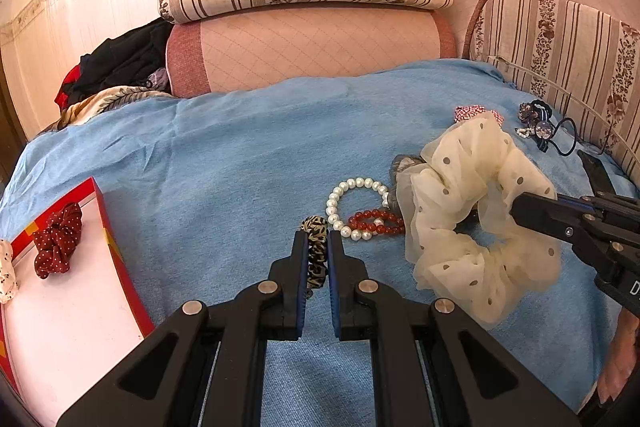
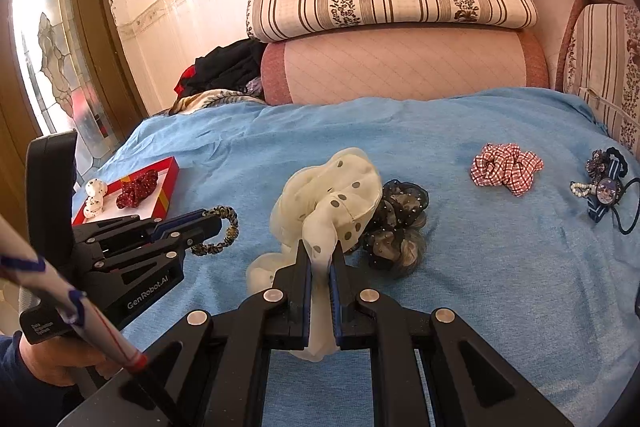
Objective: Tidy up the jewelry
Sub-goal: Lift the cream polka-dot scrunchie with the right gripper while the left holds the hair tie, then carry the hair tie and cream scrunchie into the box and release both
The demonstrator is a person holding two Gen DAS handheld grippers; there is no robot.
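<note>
At the left edge of the left wrist frame the red box (image 1: 102, 211) lies on the blue bed cover (image 1: 224, 155); at lower centre the left hand-held gripper (image 1: 318, 247) is clamped on the leopard hair tie (image 1: 316, 255). To the right, the right hand-held gripper (image 2: 320, 259) pinches the cream dotted scrunchie (image 2: 332, 195). I think each piece should be lifted clear before it moves toward the box, so the pearl bracelet (image 1: 344, 203) is not dragged.

Left tongs (image 1: 318, 247) clamped on leopard-print hair tie (image 1: 316, 259) over blue bedspread (image 1: 224, 155). Right tongs (image 1: 516, 211) pinching cream dotted scrunchie (image 1: 476, 227). Pearl bracelet (image 1: 340, 211), red bead bracelet (image 1: 374, 223) just ahead. Red box (image 1: 120, 259) left, holding red scrunchie (image 1: 58, 239).
</note>
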